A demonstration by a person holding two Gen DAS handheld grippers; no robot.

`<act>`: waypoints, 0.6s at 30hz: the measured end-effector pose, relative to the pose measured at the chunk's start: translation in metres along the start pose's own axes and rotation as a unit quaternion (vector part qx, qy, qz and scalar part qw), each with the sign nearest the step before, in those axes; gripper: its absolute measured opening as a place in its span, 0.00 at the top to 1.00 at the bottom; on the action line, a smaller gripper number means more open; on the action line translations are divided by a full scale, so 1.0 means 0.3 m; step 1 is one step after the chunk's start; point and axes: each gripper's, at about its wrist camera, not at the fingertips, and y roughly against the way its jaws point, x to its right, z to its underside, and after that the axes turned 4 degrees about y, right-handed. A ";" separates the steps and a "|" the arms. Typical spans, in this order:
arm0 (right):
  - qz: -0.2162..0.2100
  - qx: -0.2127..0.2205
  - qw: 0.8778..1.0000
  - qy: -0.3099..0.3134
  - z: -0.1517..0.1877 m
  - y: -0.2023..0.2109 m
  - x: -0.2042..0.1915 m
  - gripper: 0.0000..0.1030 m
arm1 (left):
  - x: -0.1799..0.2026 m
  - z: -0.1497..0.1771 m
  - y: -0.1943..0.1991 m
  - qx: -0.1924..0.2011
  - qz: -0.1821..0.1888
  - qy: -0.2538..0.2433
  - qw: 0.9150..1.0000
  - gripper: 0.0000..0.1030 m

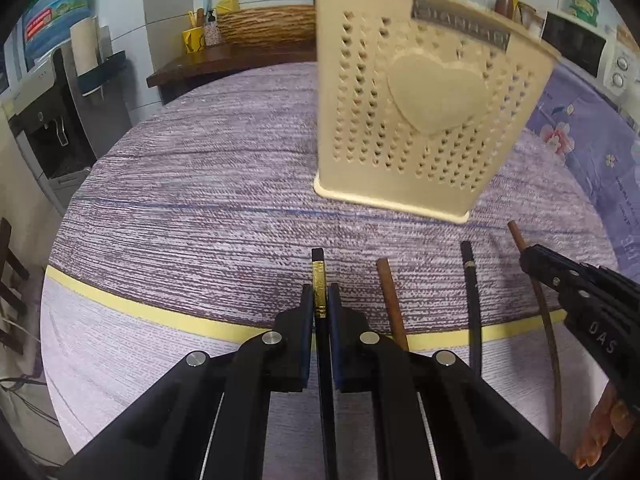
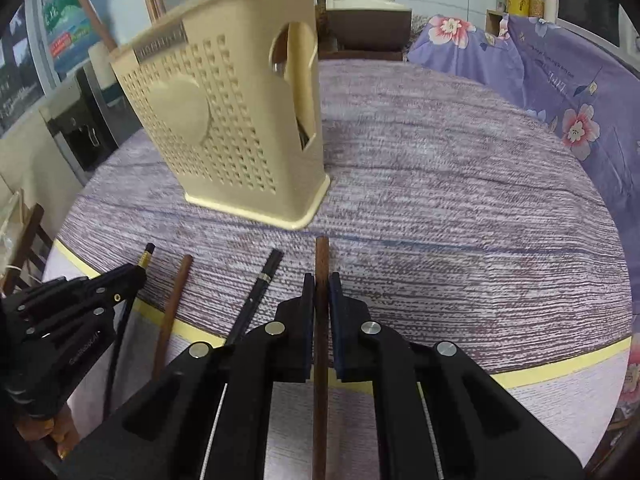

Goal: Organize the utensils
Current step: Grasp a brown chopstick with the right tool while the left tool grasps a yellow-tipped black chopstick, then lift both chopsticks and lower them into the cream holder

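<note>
A beige perforated utensil holder (image 1: 424, 120) with a heart on its side stands on the round table (image 1: 192, 184); it also shows in the right wrist view (image 2: 236, 128), with some utensils inside. My left gripper (image 1: 320, 300) is shut on a black chopstick with a gold band (image 1: 319, 280). My right gripper (image 2: 321, 292) is shut on a brown chopstick (image 2: 322, 264). Between them a second brown chopstick (image 1: 390, 300) and a second black chopstick (image 1: 472, 296) lie on the table, also seen in the right wrist view as brown (image 2: 176, 296) and black (image 2: 260, 284).
The table wears a purple-grey woven cloth with a yellow band (image 1: 132, 308) near its front edge. A floral purple cloth (image 2: 560, 92) covers things at the right. A dark wooden shelf (image 1: 224, 64) with cups and a basket stands behind the table. A water dispenser (image 1: 52, 120) stands at the left.
</note>
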 end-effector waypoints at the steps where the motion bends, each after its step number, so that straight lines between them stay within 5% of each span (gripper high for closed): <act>1: -0.008 0.009 1.000 -0.004 -0.004 0.027 0.006 0.92 | -0.011 -0.008 0.030 0.010 0.005 0.006 1.000 0.92; 13: -0.060 0.136 0.989 0.020 -0.053 0.456 0.048 0.92 | -0.080 -0.098 0.452 0.155 0.047 0.027 0.986 0.92; 18: -0.061 0.157 0.985 0.024 -0.064 0.546 0.073 0.92 | -0.083 -0.125 0.498 0.181 0.037 0.022 0.982 0.92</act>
